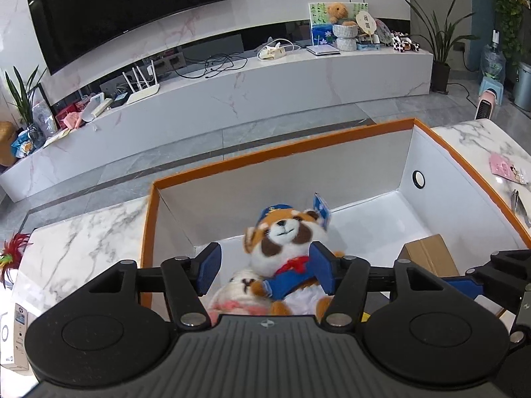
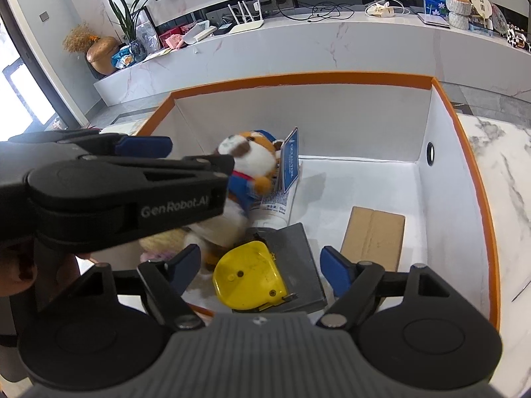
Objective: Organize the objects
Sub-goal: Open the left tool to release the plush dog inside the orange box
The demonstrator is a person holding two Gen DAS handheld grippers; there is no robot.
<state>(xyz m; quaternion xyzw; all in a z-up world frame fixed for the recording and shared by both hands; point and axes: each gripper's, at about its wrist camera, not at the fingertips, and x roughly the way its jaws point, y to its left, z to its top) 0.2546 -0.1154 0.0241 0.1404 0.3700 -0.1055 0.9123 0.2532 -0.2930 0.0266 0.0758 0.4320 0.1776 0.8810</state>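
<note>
Nearest to us, the left gripper (image 1: 264, 270) hangs over the orange-rimmed box (image 1: 282, 146), its blue fingers (image 1: 208, 273) spread partway. The plush red panda (image 1: 287, 242) in a blue cap and coat lies between them; the right pad looks to sit against its arm, the left pad stands clear, so we cannot call it a grip. A cream and pink plush (image 1: 237, 293) lies under the panda's near side.

Our right gripper (image 2: 262, 267) also stands partly open and holds nothing. Below and between its fingers (image 2: 335, 270) a yellow tape measure (image 2: 250, 278) rests on a grey box (image 2: 293, 258). On the left gripper's side, seen from there, we read "GenRobot.AI".

Farther in lie a brown cardboard box (image 2: 373, 235) and a white tube (image 2: 275, 207) marked "50ml", with the panda's blue hang tag (image 2: 289, 161) leaning over it. The box stands on a marble tabletop (image 1: 86, 242).
</note>
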